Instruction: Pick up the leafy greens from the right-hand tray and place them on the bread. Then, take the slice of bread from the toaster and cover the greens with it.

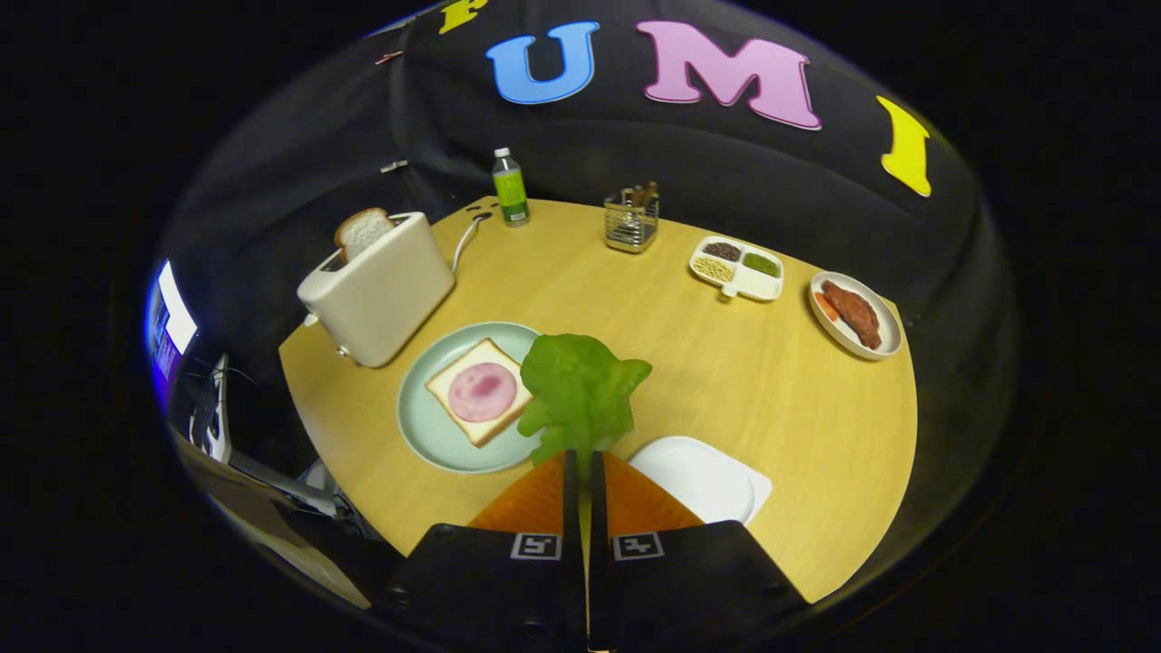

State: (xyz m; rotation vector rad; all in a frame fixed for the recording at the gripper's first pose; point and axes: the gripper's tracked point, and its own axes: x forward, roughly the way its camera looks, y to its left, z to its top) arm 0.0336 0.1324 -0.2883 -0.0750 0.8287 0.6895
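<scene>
A round wooden table [726, 381] fills the middle of the frame. At its upper left stands a toaster [381, 295] with its cord trailing toward the far edge. Just below the toaster, left of centre, sits a pale green plate [426, 426]. A white tray [707, 476] lies at lower centre, right of the plate. Along the far edge stand a green bottle [511, 188] and a wire basket [631, 222]. To the upper right are a divided white dish [739, 268] and, at the right edge, a small plate [855, 316].
</scene>
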